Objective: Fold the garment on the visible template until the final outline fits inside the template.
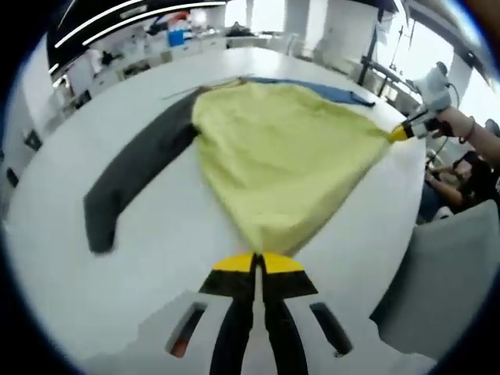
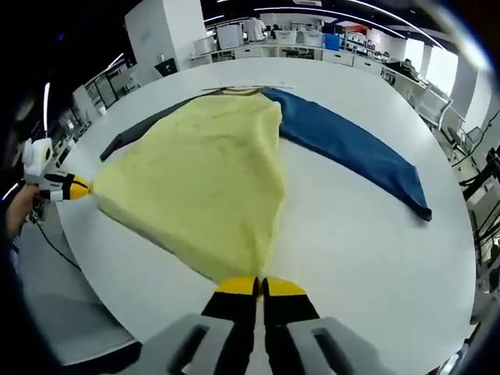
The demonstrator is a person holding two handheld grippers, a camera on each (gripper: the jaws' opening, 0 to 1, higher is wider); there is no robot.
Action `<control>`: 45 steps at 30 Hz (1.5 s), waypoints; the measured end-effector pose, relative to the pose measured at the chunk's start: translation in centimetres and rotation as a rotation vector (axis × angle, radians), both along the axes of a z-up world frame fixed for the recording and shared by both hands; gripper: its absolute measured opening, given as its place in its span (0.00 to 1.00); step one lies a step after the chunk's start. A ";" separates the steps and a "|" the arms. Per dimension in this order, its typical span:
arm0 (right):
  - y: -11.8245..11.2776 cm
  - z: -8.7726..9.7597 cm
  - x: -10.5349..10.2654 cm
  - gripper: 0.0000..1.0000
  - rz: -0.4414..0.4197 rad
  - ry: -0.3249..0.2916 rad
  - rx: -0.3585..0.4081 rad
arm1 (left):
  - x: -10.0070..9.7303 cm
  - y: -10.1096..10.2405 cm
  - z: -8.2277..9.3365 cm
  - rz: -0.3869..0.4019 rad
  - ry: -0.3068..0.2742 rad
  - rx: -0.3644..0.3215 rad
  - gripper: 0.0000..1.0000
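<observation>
A garment with a yellow body [image 1: 281, 156], a dark grey sleeve [image 1: 133, 176] and a blue sleeve [image 1: 332, 91] lies spread on the white round table [image 1: 156, 258]. My left gripper [image 1: 257, 262] is shut on one corner of the yellow hem at the near edge. My right gripper [image 1: 400, 133] pinches the other hem corner at the right of the left gripper view. In the right gripper view my right gripper [image 2: 259, 285] is shut on the yellow body [image 2: 203, 172], and the left gripper [image 2: 76, 188] holds the far-left corner. The blue sleeve [image 2: 351, 144] stretches out to the right, and the grey sleeve [image 2: 137, 133] peeks out at the left.
The table edge [image 2: 101, 266] curves close under both grippers. A person's hand [image 1: 461, 125] holds the right gripper. A grey seat [image 1: 445, 273] stands off the table at the right. Workbenches and shelves [image 2: 297, 35] line the far wall.
</observation>
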State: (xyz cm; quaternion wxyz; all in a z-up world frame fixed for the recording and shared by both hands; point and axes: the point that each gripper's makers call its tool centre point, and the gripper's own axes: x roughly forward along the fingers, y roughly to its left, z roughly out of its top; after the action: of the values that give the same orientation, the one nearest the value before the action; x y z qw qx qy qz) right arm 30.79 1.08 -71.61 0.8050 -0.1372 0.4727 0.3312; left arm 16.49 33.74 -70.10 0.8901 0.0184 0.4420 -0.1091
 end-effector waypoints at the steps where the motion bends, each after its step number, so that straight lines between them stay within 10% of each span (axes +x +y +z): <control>1: -0.1 0.0 0.0 0.00 0.004 -0.001 -0.002 | -0.2 -0.2 0.0 -0.002 0.002 0.001 0.00; 45: -1.2 -0.9 -3.4 0.00 0.036 0.077 -0.028 | -4.2 -0.9 -1.5 0.137 0.136 -0.057 0.00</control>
State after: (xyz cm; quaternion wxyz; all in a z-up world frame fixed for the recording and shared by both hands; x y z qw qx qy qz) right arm 27.35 -0.17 -72.55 0.7783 -0.1440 0.5052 0.3440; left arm 12.28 32.84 -71.60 0.8636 -0.0449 0.4985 -0.0614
